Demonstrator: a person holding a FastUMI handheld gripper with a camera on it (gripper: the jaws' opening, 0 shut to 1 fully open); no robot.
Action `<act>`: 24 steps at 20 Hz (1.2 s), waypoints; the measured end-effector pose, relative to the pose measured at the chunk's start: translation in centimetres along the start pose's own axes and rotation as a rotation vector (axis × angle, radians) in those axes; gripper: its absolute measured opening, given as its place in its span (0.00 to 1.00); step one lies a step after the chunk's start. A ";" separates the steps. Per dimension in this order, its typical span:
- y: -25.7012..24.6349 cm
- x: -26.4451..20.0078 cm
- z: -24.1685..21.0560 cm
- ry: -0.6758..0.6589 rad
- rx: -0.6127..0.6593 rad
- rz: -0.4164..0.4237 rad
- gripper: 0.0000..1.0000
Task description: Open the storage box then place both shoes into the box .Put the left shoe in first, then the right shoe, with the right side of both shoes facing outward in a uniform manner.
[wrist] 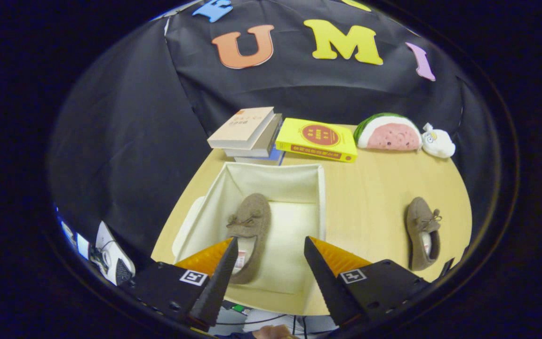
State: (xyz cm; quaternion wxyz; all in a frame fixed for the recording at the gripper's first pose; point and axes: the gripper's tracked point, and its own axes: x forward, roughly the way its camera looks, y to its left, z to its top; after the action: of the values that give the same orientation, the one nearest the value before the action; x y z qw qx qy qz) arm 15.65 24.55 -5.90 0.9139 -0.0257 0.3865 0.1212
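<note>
Gripper view: wooden table (pixel 370 188), jaws apart above open box (pixel 320 188).

The tongs (pixel 267 263) comprise two wedge-shaped fingers tapering to points, spread apart. Each finger mounts on a black angular housing carrying one square black-and-white fiducial marker on its upper face.

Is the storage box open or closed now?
Open: the storage box shows its pale inside, one shoe lying in it. The open gripper hovers above.
</note>
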 end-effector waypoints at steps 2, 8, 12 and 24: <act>-2.7 -1.9 0.1 -0.003 -0.007 -0.018 0.92; -13.8 -5.1 -0.7 0.012 -0.001 -0.133 0.93; -20.9 -5.3 -2.4 0.045 0.012 -0.191 0.93; -36.4 1.1 -8.1 0.269 0.119 -0.276 0.92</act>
State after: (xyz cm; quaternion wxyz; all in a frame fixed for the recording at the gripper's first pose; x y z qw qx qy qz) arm 19.51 -11.63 -14.03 0.8620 -0.0405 0.5042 -0.0327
